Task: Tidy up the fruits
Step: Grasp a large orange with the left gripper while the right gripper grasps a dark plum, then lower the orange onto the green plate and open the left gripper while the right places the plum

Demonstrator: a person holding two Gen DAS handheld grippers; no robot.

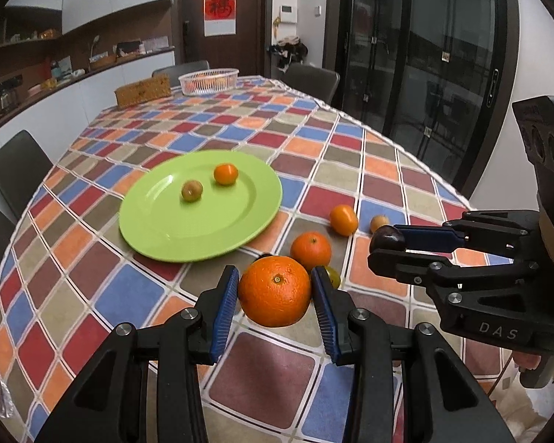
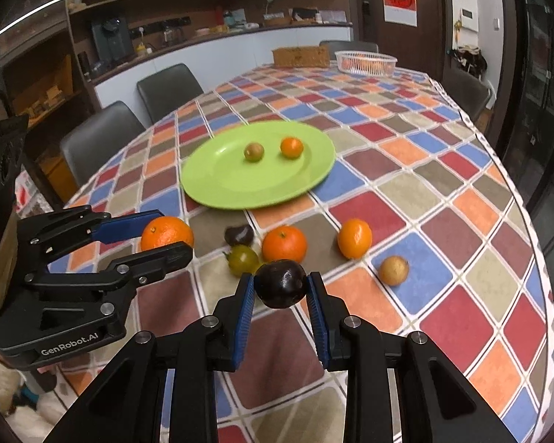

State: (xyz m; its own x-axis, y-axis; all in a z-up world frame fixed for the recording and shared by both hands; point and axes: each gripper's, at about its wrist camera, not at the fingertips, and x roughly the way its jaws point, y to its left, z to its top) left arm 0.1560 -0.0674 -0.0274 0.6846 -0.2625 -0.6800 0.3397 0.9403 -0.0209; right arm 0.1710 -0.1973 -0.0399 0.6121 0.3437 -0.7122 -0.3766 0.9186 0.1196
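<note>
Chairs (image 2: 103,140) stand along the left edge of the surface (image 2: 461,229), which carries a checked cloth of red, blue, orange and tan squares. Left gripper (image 1: 275,288): closed on a large orange (image 1: 274,291), both blue pads pressing its sides, the fruit lifted clear of the cloth. Green plate (image 1: 158,229): lies on the surface beyond this gripper, toward the left, and holds a small greenish-brown fruit (image 1: 192,191) and a small orange fruit (image 1: 225,174), apart from each other. Loose fruit on the cloth, just right of the plate: a dark fruit (image 2: 239,234), a green tomato-like fruit (image 2: 243,258), a medium orange (image 2: 284,243), an oval orange fruit (image 2: 354,239) and a small tan fruit (image 2: 394,270). Right gripper (image 2: 280,284): closed on a dark plum-like fruit (image 2: 281,283), held between its blue pads above the cloth. Far end of the surface: a woven box (image 2: 301,56) and a white basket (image 2: 365,62) side by side.
</note>
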